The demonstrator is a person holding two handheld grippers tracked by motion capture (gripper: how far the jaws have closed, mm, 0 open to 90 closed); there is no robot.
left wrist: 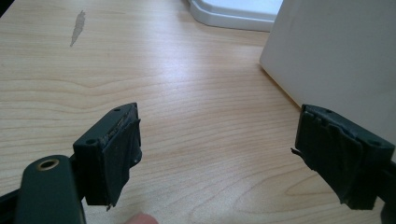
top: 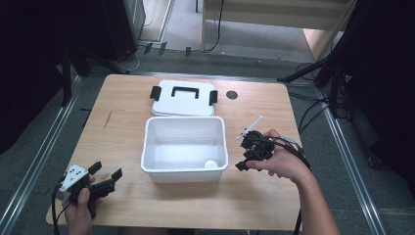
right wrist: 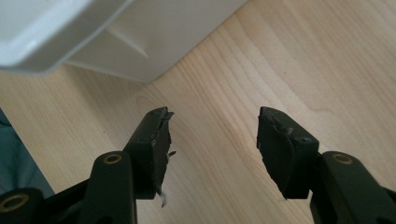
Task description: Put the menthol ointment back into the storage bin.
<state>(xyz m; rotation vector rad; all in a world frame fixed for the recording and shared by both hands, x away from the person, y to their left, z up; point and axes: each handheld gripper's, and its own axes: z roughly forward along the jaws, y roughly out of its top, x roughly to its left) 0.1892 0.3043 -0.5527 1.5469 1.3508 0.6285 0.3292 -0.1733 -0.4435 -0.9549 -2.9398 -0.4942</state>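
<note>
A white open bin [top: 148, 147] stands in the middle of the wooden table [top: 122, 127], with a small white round object [top: 210, 164] inside at its near right corner. Its white lid [top: 183, 100], with black handle and clips, lies flat behind it. My left gripper [top: 105, 175] is open near the table's front left corner, a hand's width left of the bin; its jaws [left wrist: 215, 149] hold nothing, and the bin wall [left wrist: 341, 56] rises to their right. My right gripper [top: 241, 162] is open just right of the bin, jaws [right wrist: 212, 135] empty over bare wood, near the bin's corner [right wrist: 116, 42].
A round dark hole [top: 232, 94] sits in the table top behind the lid on the right. A grey scuff [top: 107, 119] marks the wood on the left. Black stand legs and cables lie on the floor left and right of the table.
</note>
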